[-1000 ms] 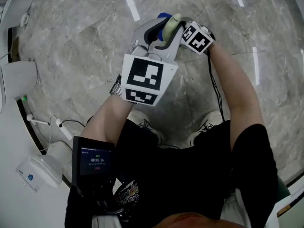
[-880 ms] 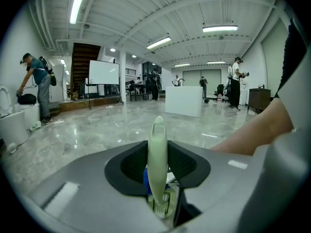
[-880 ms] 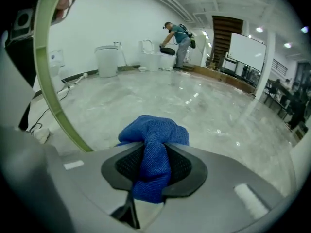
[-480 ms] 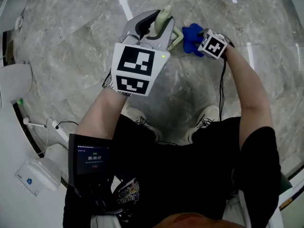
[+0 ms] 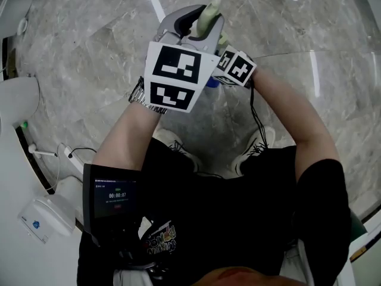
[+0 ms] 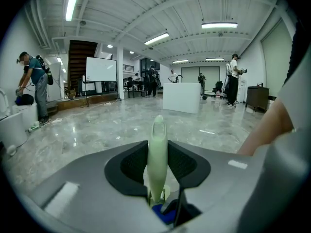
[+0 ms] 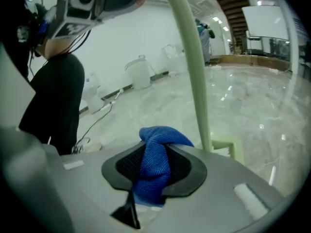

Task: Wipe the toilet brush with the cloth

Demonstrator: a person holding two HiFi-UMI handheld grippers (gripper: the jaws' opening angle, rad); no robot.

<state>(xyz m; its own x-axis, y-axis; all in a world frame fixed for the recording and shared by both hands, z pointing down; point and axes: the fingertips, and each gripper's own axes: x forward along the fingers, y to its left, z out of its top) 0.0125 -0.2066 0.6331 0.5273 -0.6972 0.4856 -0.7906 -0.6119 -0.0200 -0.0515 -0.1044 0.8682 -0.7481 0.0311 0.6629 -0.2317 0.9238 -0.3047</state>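
Now left gripper clamped on toilet brush handle, shaft roughly upright; right gripper clamped on blue cloth, lower down shaft, shaft just beside cloth; touching or not, hard to tell.

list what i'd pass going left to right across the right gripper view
person's black clothing → blue cloth → toilet brush handle → whiteboard
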